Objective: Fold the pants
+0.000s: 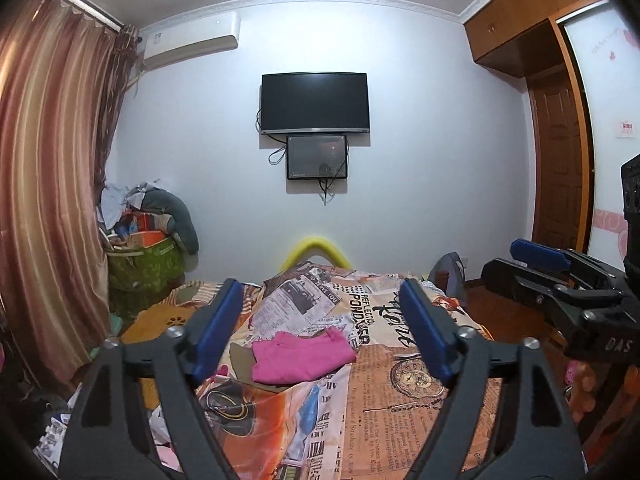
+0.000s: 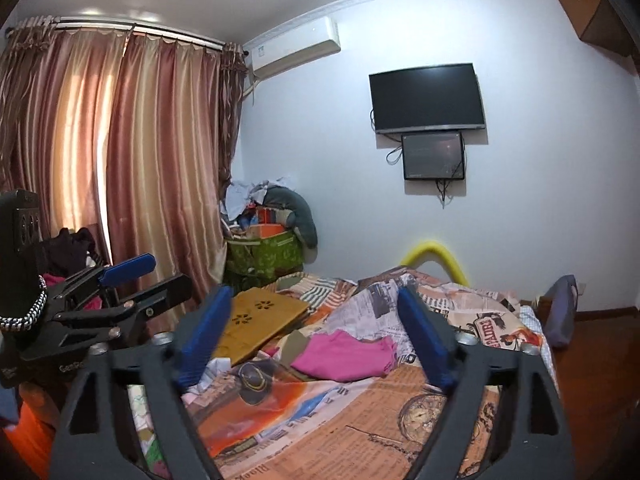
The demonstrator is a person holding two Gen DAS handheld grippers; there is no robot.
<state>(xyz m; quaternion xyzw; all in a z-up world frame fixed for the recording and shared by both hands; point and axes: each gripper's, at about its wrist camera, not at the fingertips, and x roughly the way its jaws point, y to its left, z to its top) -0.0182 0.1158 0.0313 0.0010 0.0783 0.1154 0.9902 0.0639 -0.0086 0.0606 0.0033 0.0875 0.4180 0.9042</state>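
The pink pants (image 1: 304, 356) lie folded into a compact bundle on the newspaper-print bedspread (image 1: 400, 420), apart from both grippers. My left gripper (image 1: 321, 288) hovers above the near part of the bed with its blue pads wide apart and nothing between them. The right gripper (image 1: 508, 260) shows at the right edge of the left wrist view. In the right wrist view the pants (image 2: 348, 354) lie ahead of the right gripper (image 2: 314, 292), which is open and empty. The left gripper (image 2: 170, 270) appears beside it at the left.
A wooden board (image 2: 260, 320) rests on the bed's left side. A green basket (image 2: 264, 256) piled with clothes stands in the corner by the curtain (image 2: 160, 160). A yellow foam arch (image 1: 316, 248) marks the bed's far end. A TV (image 1: 314, 102) hangs on the wall.
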